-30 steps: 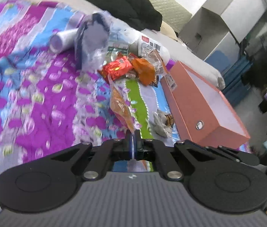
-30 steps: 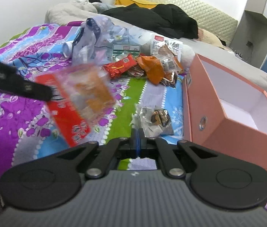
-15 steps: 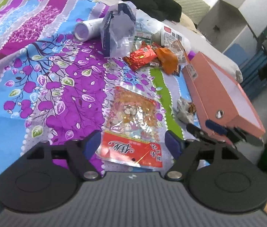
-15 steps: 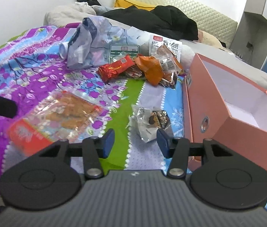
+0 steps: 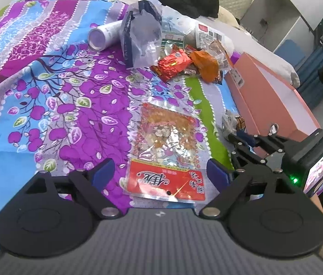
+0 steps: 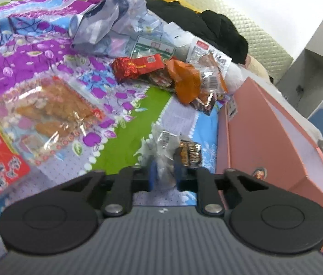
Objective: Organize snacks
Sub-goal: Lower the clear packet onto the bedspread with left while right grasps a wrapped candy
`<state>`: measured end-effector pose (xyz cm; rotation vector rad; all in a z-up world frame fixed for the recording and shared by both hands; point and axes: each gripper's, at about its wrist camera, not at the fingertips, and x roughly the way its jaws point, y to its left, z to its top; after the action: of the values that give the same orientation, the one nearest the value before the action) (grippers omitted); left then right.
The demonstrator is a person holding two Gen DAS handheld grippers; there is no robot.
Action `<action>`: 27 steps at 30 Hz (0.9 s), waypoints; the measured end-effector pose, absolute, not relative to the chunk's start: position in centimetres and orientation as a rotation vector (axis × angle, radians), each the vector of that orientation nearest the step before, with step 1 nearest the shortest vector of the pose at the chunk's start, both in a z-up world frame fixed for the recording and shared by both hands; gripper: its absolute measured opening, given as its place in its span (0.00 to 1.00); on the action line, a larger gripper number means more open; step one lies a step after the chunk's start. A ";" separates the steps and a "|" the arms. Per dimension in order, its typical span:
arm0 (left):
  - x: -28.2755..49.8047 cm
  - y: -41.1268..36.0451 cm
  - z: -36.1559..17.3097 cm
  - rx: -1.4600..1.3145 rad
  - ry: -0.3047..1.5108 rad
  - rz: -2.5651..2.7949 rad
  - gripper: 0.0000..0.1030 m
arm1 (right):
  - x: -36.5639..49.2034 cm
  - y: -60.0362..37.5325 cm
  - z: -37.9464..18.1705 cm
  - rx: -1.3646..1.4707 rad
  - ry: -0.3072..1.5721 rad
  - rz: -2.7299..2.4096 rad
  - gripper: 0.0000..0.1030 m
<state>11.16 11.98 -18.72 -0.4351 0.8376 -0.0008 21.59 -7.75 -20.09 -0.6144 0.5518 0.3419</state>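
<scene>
Right gripper (image 6: 163,174) nipped on edge of small clear snack wrapper (image 6: 175,147) beside pink box (image 6: 264,135) on bed; left gripper (image 5: 160,175) jaws opening over red-banded snack bag (image 5: 166,155), released; thin-film pinch may slip on lift

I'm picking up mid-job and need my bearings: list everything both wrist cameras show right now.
Flat snack bag: 1, clear with red label, lying on the bedspread between the left gripper's fingers, untouched.
Small clear snack packet: 1, clear with brown contents, beside the box, between the right pads.
Red foil pack: 1, red, in the far pile.
Orange wrapper: 1, orange, in the pile.
Crumpled plastic bag: 1, translucent grey-blue, behind the pile.
Tube: 1, white, lying left of that bag.
Box: 1, pink, open, at the right.
Bedspread: 1, purple, blue, green.
Black clothes: far end.
Left gripper: opening.
Right gripper: shut on the packet.
</scene>
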 end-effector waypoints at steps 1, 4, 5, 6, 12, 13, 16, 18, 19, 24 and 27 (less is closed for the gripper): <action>11.3 11.9 -18.7 -0.435 0.840 -0.004 0.89 | 21.5 -7.8 -20.0 -0.618 0.548 0.337 0.12; 11.8 11.6 -18.8 -0.428 0.850 -0.012 0.90 | 20.8 -8.0 -19.6 -0.620 0.548 0.335 0.10; 12.0 11.5 -18.8 -0.424 0.850 -0.013 0.90 | 20.6 -8.2 -19.4 -0.614 0.550 0.340 0.10; 12.1 11.4 -18.8 -0.420 0.852 -0.012 0.90 | 20.2 -8.3 -19.3 -0.614 0.548 0.344 0.09; 13.5 10.6 -18.9 -0.385 0.861 -0.022 0.90 | 17.2 -9.6 -18.0 -0.589 0.564 0.385 0.08; 13.8 10.5 -18.9 -0.381 0.863 -0.024 0.90 | 16.4 -9.8 -17.7 -0.587 0.569 0.403 0.08; 14.8 10.1 -19.0 -0.366 0.864 -0.027 0.90 | 14.5 -10.2 -17.3 -0.587 0.571 0.444 0.08; 15.6 9.8 -19.3 -0.352 0.878 -0.028 0.90 | 13.4 -10.4 -17.1 -0.592 0.581 0.476 0.08; 16.0 9.7 -19.5 -0.347 0.886 -0.032 0.90 | 13.1 -10.5 -17.1 -0.585 0.592 0.482 0.09; 17.4 9.5 -20.2 -0.327 0.907 -0.022 0.90 | 13.3 -11.3 -16.7 -0.484 0.662 0.513 0.17; 17.9 9.5 -20.4 -0.320 0.907 -0.008 0.90 | 13.4 -11.8 -16.1 -0.415 0.656 0.523 0.50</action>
<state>17.87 9.48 -20.41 -0.3202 0.9067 -0.0085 13.40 -11.80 -16.12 -0.4150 0.6565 0.5230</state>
